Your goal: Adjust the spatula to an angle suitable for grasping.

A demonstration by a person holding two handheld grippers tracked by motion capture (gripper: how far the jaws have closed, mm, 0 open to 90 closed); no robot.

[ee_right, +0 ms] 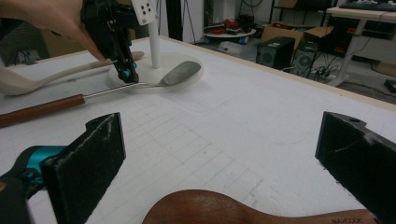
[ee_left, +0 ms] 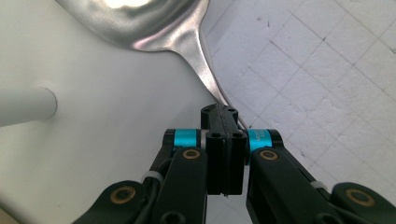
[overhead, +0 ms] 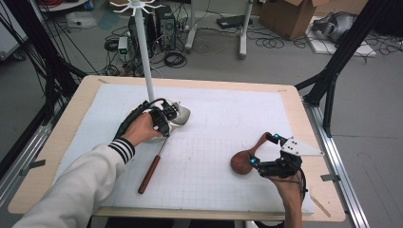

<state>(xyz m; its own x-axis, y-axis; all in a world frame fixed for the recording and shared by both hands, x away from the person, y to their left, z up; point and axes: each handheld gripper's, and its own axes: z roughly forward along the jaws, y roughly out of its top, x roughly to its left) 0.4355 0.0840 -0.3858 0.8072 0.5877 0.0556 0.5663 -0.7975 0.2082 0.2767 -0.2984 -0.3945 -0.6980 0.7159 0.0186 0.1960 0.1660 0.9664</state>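
— Where does the left gripper [overhead: 167,124] sit?

— At the foot of the tall white stand [overhead: 145,61], by its round white base [ee_left: 93,140]. In the left gripper view its two black jaws are pressed together on the thin steel neck of the metal ladle with the reddish-brown wooden handle [overhead: 151,171]. The ladle's shiny bowl [ee_left: 140,21] lies on the base, and its handle runs back across the white gridded mat [overhead: 214,123] toward the person.

— Is the neck actually pinched?

— Yes; the right gripper view shows the jaw tips clamped on the steel rod just behind the bowl [ee_right: 180,72], with the person's left hand [overhead: 141,129] behind them.

— And the right gripper [overhead: 262,149]?

— Its jaws stand wide apart. The dark brown wooden spoon [overhead: 248,159] lies flat on the mat between them, bowl toward the middle of the table, and neither pad touches it in the right gripper view.

— Anything else on the mat?

— A pale cream spoon [ee_right: 28,81] lies beyond the ladle's handle in the right gripper view, near the stand's base.
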